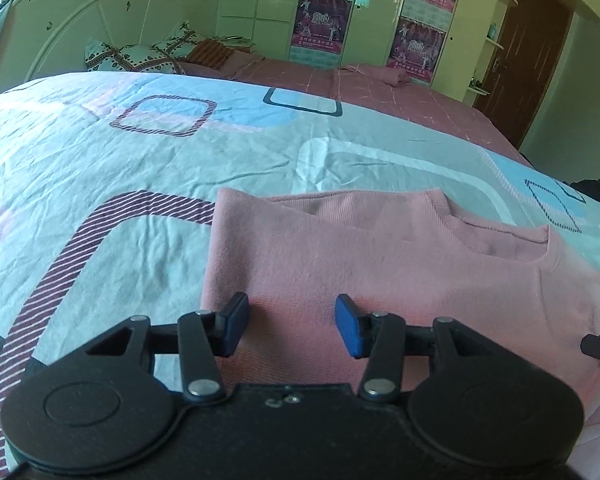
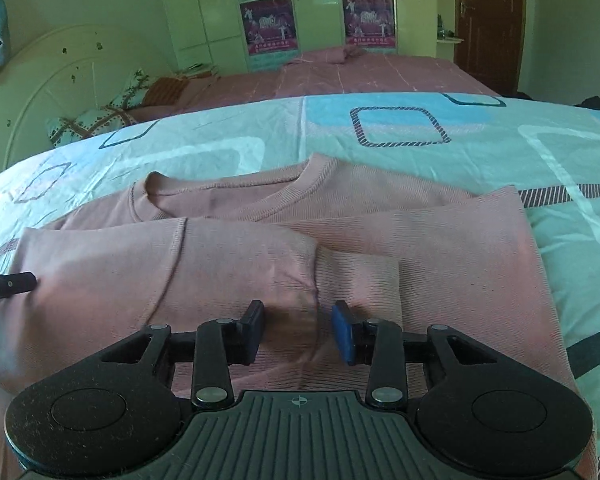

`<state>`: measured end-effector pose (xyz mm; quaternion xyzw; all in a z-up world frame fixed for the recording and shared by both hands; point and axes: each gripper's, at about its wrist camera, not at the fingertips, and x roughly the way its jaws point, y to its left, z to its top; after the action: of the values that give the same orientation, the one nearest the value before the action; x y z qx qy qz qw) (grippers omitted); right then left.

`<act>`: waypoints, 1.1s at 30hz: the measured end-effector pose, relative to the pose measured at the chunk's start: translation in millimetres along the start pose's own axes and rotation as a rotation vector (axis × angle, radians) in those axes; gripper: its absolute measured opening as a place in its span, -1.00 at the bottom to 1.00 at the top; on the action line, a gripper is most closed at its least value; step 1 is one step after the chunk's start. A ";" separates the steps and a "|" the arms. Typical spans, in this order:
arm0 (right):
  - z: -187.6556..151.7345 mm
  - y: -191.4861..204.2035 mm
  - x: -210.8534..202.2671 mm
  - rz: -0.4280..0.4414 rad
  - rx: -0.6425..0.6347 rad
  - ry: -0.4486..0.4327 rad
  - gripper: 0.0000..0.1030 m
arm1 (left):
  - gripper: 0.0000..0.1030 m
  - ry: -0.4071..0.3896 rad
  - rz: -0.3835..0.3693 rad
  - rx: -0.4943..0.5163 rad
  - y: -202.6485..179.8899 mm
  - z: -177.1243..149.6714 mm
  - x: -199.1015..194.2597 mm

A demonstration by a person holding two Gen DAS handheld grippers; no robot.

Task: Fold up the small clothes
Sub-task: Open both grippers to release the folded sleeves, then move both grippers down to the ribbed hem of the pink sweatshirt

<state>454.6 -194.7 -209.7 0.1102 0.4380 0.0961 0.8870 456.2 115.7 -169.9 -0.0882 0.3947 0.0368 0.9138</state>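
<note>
The pink sweater (image 2: 440,248) lies on the patterned bedsheet (image 1: 100,152), both sleeves already folded in across the body — the final fold upward looks left to do. The left gripper (image 1: 292,320) and right gripper (image 2: 298,330) hover over it, jaws apart, holding nothing.

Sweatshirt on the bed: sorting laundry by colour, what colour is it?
Plain pink sweatshirt, clearest in the right wrist view.

The patterned sheet (image 1: 100,168) lies bare to the left of and beyond the pink sweater (image 1: 380,264), so a gripper can pass there freely. Pillows (image 1: 136,56) and the headboard (image 1: 80,28) stand well apart at the far end. The two grippers are near each other above the sweater.
</note>
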 end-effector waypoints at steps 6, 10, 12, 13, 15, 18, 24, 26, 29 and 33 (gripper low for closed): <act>0.4 -0.4 -19.2 0.028 0.034 -0.027 -0.28 | -0.04 0.015 0.003 -0.001 -1.6 0.9 -5.4; -3.0 15.7 -27.8 0.063 -0.012 -0.039 -0.28 | 0.00 0.008 0.005 -0.001 -7.0 -1.3 -15.7; -4.5 21.9 -28.5 0.080 -0.023 -0.034 -0.28 | 0.01 -0.002 -0.003 -0.002 -9.7 -3.0 -22.8; -5.2 23.8 -28.9 0.086 -0.026 -0.033 -0.28 | 0.01 -0.005 -0.008 -0.002 -11.3 -4.0 -26.1; -6.9 27.6 -29.7 0.090 -0.034 -0.031 -0.28 | 0.01 -0.009 -0.020 0.008 -16.1 -7.3 -32.5; -10.4 33.0 -30.7 0.098 -0.057 -0.028 -0.28 | 0.03 -0.010 -0.036 0.027 -22.9 -15.5 -40.1; -28.2 28.3 -22.1 0.057 -0.120 0.025 -0.29 | 0.10 0.021 -0.017 0.075 -20.0 -42.1 -34.9; -31.0 23.6 -21.8 0.065 -0.125 0.019 -0.29 | 0.10 0.012 -0.008 0.112 -20.3 -44.1 -37.0; -29.5 20.9 -28.6 0.062 -0.110 0.016 -0.29 | 0.09 0.022 0.004 0.087 -17.3 -41.6 -44.3; -35.2 25.9 -55.5 0.114 -0.088 -0.007 -0.28 | 0.10 0.001 -0.025 0.069 -21.5 -47.9 -68.0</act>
<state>391.4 -180.9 -181.3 0.0964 0.4231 0.1653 0.8857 378.2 85.6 -149.8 -0.0617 0.3950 0.0115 0.9165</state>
